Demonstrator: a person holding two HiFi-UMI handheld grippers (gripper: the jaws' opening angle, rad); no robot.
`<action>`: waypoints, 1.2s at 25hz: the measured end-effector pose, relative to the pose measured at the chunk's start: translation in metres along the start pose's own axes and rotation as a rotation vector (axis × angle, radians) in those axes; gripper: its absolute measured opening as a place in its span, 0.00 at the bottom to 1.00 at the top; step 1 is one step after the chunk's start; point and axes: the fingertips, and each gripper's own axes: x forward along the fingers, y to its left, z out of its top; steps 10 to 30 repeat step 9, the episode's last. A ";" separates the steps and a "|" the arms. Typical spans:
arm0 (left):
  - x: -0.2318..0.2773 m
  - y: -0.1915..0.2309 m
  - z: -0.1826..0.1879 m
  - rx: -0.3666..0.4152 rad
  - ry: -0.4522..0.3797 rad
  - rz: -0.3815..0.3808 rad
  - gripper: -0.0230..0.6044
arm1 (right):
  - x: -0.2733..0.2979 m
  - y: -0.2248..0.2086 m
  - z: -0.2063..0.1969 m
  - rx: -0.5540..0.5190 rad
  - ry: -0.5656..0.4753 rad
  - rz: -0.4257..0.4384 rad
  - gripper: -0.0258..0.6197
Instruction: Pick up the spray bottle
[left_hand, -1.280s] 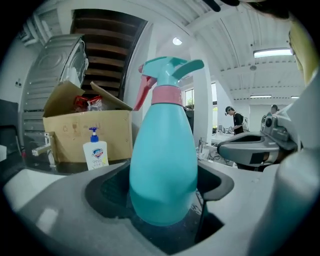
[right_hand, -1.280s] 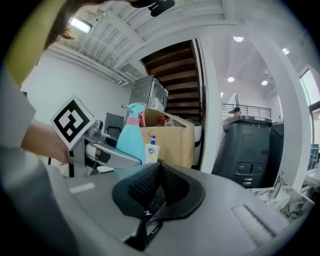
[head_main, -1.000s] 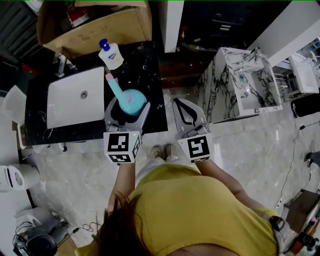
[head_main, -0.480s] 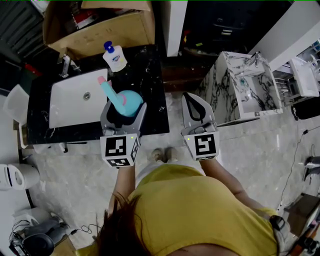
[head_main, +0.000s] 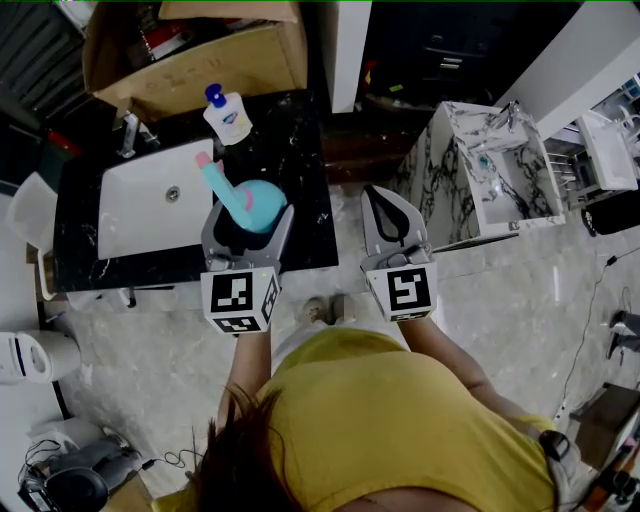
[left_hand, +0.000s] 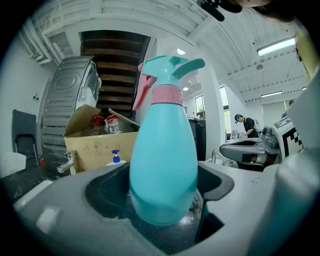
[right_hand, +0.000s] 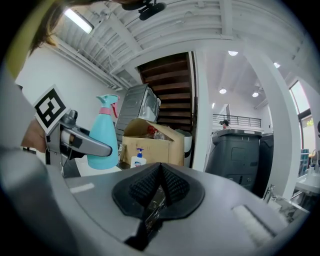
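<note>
1. Black marble tabletop (head_main: 300, 150) up top, white sink (head_main: 130, 225) sunk into its left half, faucet (head_main: 128, 135) at the back edge.
2. Behind it sits an open cardboard box (head_main: 200, 60), and just in front of the box a white soap pump bottle (head_main: 228, 118) with a blue pump stands upright on the marble.
3. And the left claw (head_main: 255, 210) is on it: both jaws are closed around the round lower body of the teal spray bottle (head_main: 255, 203), one jaw on each side.
4. From the head view, the bottle leans with its pink trigger (head_main: 203, 160) and nozzle end over the sink's right rim, while the fat base stays between the jaws over the dark marble.
5. Left gripper view confirms it: the bottle fills the middle, pink collar and teal spray head at the top, speckled marble showing under the base. Whether the base touches the tabletop, I cannot tell.
6. Over to the right claw (head_main: 387, 196): jaws pressed together, ribbed pads meeting, nothing between them.
7. It hangs off the tabletop's right edge, over pale marble floor (head_main: 480, 300), well apart from the bottle.
8. The right gripper view catches the bottle off to its left, and a dark grey bin (right_hand: 240, 160) to its right.
9. Yellow shirt (head_main: 400, 420) fills the bottom of the head view.
</note>
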 end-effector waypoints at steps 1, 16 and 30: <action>0.000 0.000 0.000 0.000 0.000 0.000 0.67 | 0.000 0.000 -0.001 -0.001 0.001 0.001 0.04; -0.001 -0.001 -0.001 -0.003 -0.001 0.000 0.67 | 0.000 0.002 -0.006 0.001 0.005 0.011 0.04; -0.001 -0.001 -0.001 -0.003 -0.001 0.000 0.67 | 0.000 0.002 -0.006 0.001 0.005 0.011 0.04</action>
